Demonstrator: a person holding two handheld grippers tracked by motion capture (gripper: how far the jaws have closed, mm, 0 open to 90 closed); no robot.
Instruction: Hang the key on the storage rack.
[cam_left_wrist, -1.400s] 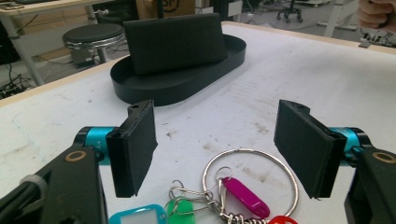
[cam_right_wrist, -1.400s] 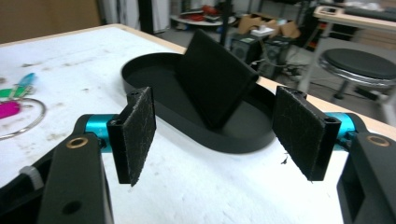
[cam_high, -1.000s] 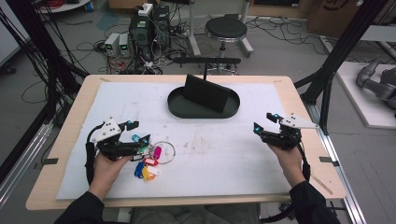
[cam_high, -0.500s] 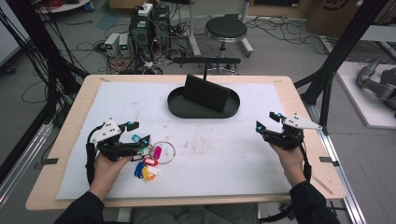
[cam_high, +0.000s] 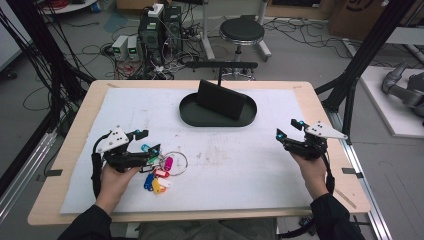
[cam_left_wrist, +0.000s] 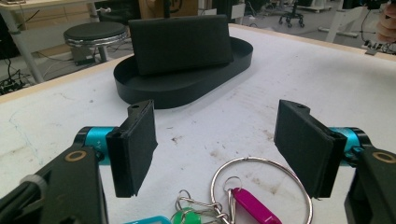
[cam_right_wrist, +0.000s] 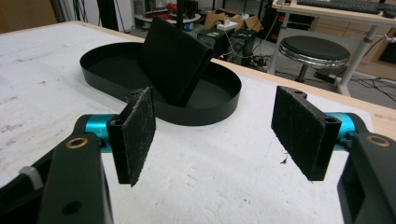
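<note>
A bunch of coloured key tags on a metal ring (cam_high: 162, 170) lies on the white mat at the front left. My left gripper (cam_high: 146, 141) hovers right over it, jaws open; in the left gripper view the ring (cam_left_wrist: 261, 189) and a pink tag (cam_left_wrist: 254, 205) lie just below the gap. A black oval tray (cam_high: 192, 117) with an upright black block (cam_high: 220, 99) stands at the middle back. My right gripper (cam_high: 289, 129) is open and empty over the mat at the right, pointing towards the tray (cam_right_wrist: 116, 70).
The white mat (cam_high: 235, 165) covers most of the wooden table (cam_high: 310, 90). Beyond the far edge stand a stool (cam_high: 242, 31), computer boxes (cam_high: 160, 25) and cables on the floor. Black frame posts rise at both sides.
My right gripper has drifted slightly right and back. The left gripper stays over the keys, nearly unmoved.
</note>
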